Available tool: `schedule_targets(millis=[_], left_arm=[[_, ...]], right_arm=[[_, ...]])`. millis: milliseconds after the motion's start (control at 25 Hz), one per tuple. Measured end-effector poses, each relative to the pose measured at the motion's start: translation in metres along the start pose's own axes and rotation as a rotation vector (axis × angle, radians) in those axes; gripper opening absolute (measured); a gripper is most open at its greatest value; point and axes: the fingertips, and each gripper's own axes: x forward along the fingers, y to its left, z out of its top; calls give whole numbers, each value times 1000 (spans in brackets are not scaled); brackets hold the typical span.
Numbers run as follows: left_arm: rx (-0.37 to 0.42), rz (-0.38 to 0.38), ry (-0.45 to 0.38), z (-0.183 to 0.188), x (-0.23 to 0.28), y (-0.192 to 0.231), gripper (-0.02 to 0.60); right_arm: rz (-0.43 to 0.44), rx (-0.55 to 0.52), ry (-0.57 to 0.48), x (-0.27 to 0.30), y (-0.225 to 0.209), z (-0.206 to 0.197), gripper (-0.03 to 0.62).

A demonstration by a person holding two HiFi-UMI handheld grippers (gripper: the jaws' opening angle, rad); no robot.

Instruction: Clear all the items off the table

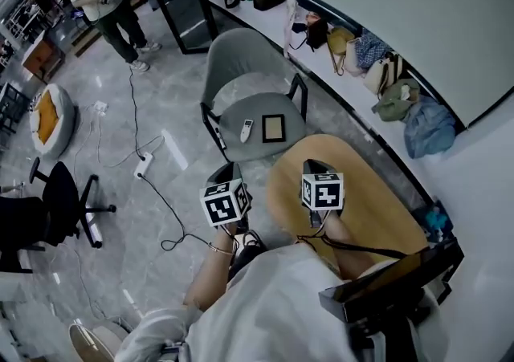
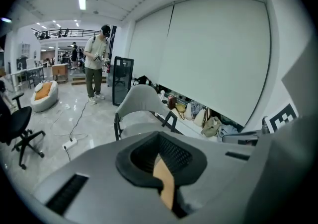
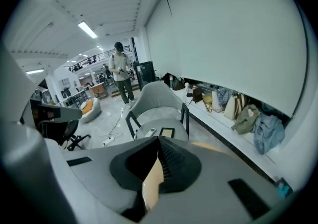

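- Left gripper [image 2: 164, 171]: jaws together, nothing between them; held just off the left edge of the tabletop [image 1: 377, 200].
- Right gripper [image 3: 155, 171]: jaws together, empty; held over the tabletop's far end.
- Tabletop: wooden, oval; no items on the part in view.
- Remote [image 1: 246, 130] and dark-framed panel [image 1: 274, 128]: side by side mid-seat on the grey chair [image 1: 241, 59], just past the tabletop's far end and apart from both grippers.
- Step, as judged: clearing done or nearly done.
- Next move: check the near edge, hidden beneath the person's arms.
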Motion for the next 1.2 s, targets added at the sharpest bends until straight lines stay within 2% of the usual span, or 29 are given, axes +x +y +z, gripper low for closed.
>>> schedule_targets(millis=[160, 280, 440, 760, 1200], left_arm=[[17, -7, -16, 12, -12, 10, 8], [12, -10, -19, 16, -13, 17, 8], [19, -21, -33, 20, -14, 20, 8], [22, -18, -53, 30, -20, 33, 8], [25, -19, -33, 22, -23, 36, 8]], right_arm=[[5, 18, -66, -14, 21, 26, 25], [16, 0, -80, -14, 37, 34, 25], [8, -54, -85, -13, 48, 37, 23], [3, -60, -80, -9, 57, 41, 23], [-3, -76, -67, -11, 61, 35, 23]])
